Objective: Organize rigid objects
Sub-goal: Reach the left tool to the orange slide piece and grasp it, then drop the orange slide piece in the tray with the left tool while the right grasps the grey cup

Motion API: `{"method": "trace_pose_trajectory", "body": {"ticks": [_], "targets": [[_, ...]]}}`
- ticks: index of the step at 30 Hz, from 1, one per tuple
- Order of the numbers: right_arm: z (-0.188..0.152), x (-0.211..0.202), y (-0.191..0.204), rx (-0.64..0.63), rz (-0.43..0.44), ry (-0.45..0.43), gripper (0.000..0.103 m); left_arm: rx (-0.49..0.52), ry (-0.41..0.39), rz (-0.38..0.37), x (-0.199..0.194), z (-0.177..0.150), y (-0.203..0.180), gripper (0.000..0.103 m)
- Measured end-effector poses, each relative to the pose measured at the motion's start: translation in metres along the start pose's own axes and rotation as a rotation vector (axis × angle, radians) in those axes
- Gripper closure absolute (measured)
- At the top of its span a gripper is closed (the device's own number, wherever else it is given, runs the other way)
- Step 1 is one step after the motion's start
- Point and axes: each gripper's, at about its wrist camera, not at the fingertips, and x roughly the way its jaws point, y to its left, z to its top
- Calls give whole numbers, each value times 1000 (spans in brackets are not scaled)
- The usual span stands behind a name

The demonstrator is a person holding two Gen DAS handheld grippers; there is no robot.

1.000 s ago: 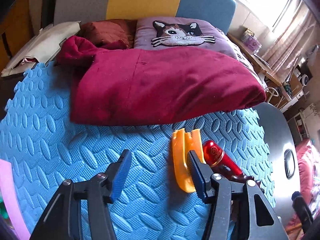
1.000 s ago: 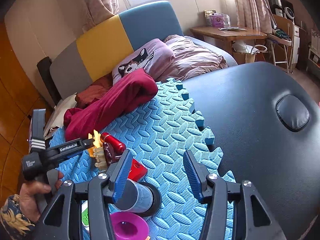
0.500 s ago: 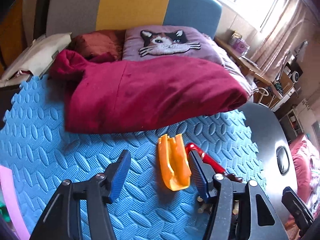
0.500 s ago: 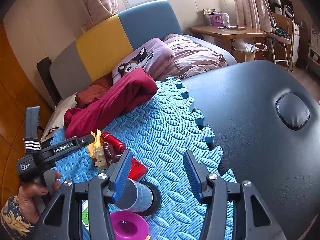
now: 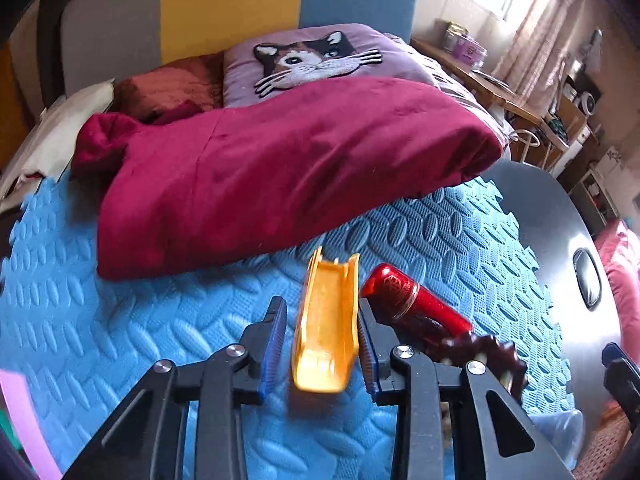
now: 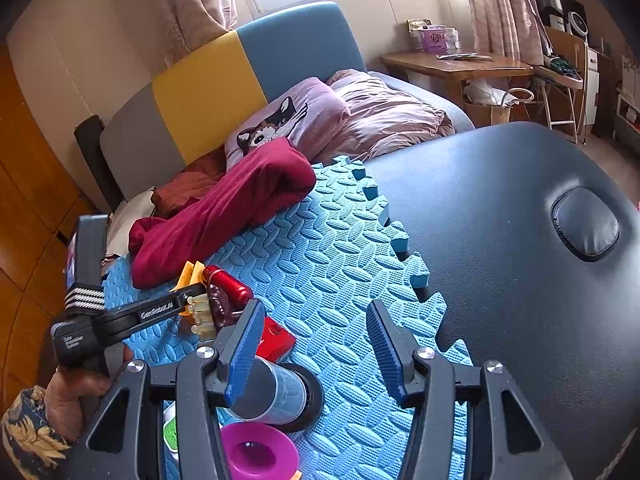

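The left gripper [image 5: 322,340], jaws narrower than a second ago, now straddles the glossy orange trough-shaped piece [image 5: 326,330] on the ribbed blue foam mat [image 5: 120,320] beside a red metallic cylinder [image 5: 412,300], while only the right wrist view shows the right gripper [image 6: 316,344] gaping empty over a grey tumbler [image 6: 276,394] near the mat's near edge.

Blue foam mat [image 5: 120,320], embossed, matt. Orange plastic scoop [image 5: 326,336], smooth, semi-glossy. Red metallic cylinder [image 5: 416,304], glossy. Maroon cloth [image 5: 280,168], soft, matt. Dark tabletop [image 6: 500,208], smooth leather-like sheen. Ribbed blue gripper pads [image 6: 244,344].
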Motion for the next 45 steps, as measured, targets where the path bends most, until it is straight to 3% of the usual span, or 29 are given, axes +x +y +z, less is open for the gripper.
{"method": "trace_pose_trajectory", "body": {"ticks": [4,9,15,18,24,27,32,33,34,40,45], "targets": [[0,2,-2,2,-8,2,49,39,-23,36,0,-3,-2,77],[2,0,-7,27,10,-13,49,-27,-33,26,-18,-23,16,77],[5,-2,-17,97,105,-15,49,-88,-56,29,-53,-59,33,77],[5,0,-21,138,214,6,49,-95,-79,25,-72,-73,35,77],[1,5,3,49,290,62,40,-106,-122,0,-109,-96,31,77],[-7,8,21,-51,252,90,32,-105,-135,-4,-125,-105,29,77],[-22,29,36,-184,127,176,34,-109,-161,-9,-150,-122,28,77],[-25,34,36,-203,90,190,55,-119,-163,-12,-155,-127,30,77],[-27,38,34,-201,70,204,59,-126,-164,-14,-158,-129,31,77],[-24,41,21,-133,116,211,58,-157,-201,0,-186,-155,48,77],[-27,40,30,-179,90,203,58,-227,-238,39,-212,-178,85,77]]}}
